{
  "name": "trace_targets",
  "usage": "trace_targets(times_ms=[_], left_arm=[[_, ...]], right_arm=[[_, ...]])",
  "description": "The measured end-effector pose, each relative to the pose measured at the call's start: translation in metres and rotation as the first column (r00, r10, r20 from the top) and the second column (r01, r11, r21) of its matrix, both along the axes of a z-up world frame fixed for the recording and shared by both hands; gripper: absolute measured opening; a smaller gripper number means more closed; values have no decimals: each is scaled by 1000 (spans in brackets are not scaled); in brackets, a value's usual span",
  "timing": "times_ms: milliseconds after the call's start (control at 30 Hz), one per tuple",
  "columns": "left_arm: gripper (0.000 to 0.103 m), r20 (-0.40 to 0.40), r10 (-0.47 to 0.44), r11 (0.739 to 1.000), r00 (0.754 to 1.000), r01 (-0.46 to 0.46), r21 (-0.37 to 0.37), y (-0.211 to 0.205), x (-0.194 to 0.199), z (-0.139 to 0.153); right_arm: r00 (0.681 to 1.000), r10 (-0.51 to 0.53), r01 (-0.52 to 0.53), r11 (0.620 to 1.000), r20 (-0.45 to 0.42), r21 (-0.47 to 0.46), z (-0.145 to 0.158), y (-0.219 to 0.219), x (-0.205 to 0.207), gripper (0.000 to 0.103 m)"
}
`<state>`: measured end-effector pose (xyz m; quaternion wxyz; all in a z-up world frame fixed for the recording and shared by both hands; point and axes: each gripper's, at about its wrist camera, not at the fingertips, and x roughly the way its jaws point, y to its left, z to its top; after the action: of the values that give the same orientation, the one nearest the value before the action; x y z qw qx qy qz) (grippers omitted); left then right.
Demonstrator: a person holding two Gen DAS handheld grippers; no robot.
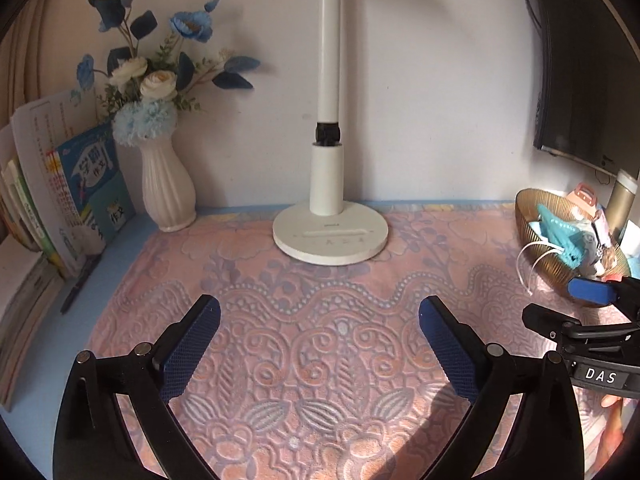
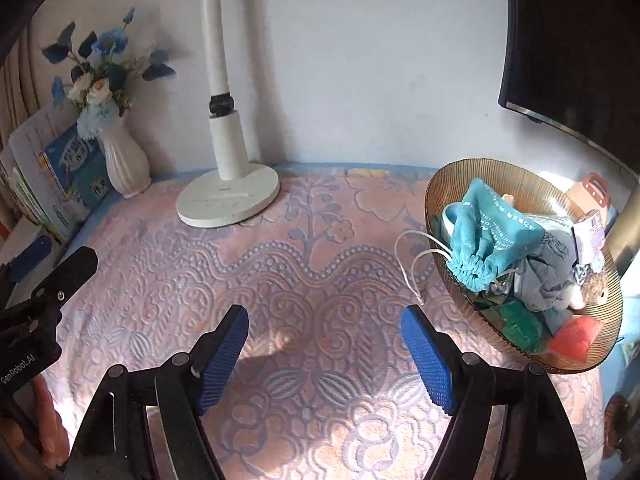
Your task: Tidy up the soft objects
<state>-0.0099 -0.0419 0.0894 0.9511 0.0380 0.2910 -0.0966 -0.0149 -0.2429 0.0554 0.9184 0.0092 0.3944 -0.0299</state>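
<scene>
Books (image 1: 60, 216) lean at far left beside a ribbed white ceramic vase (image 1: 166, 188) of blue flowers, then a white desk lamp (image 1: 330, 236). Left gripper (image 1: 320, 344) and right gripper (image 2: 325, 354) hover spread, empty, over pink embossed cloth (image 2: 320, 260). Farthest right, a ribbed amber bowl (image 2: 444, 184) holds soft objects (teal drawstring pouch (image 2: 484, 236) topmost).

Both wrist views downward, sharing patterned cloth (image 1: 312, 320).

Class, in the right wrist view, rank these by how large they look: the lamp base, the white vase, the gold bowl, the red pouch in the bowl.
1. gold bowl, though it sits nearest the camera
2. lamp base
3. white vase
4. red pouch
</scene>
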Motion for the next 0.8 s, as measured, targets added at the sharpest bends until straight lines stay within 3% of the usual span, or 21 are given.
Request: trace_targets(times_ms=[67, 167, 300, 400, 500, 633, 800], left_arm=[[100, -38, 9, 1000, 999, -9, 9, -4, 9, -24], [100, -27, 25, 999, 999, -24, 34, -9, 7, -49], [102, 2, 2, 997, 1000, -3, 74, -15, -1, -48], [102, -56, -2, 996, 998, 7, 87, -17, 9, -55], [102, -104, -2, 999, 995, 6, 39, -9, 17, -59], [102, -148, 16, 1000, 989, -19, -19, 2, 24, -62], [102, -151, 15, 999, 988, -20, -32, 4, 23, -63]], right_arm=[[1000, 17, -17, 1000, -17, -23, -16, 4, 4, 77], [999, 28, -27, 999, -34, 24, -37, 0, 8, 77], [999, 27, -26, 999, -36, 28, -63, 4, 9, 79], [999, 15, -16, 1000, -47, -14, -65, 9, 9, 81], [1000, 28, -28, 999, -6, -41, -60, 14, 4, 96], [998, 56, -56, 995, -3, -86, -61, 24, 4, 99], [998, 57, -59, 994, -19, -89, -63, 25, 6, 99]])
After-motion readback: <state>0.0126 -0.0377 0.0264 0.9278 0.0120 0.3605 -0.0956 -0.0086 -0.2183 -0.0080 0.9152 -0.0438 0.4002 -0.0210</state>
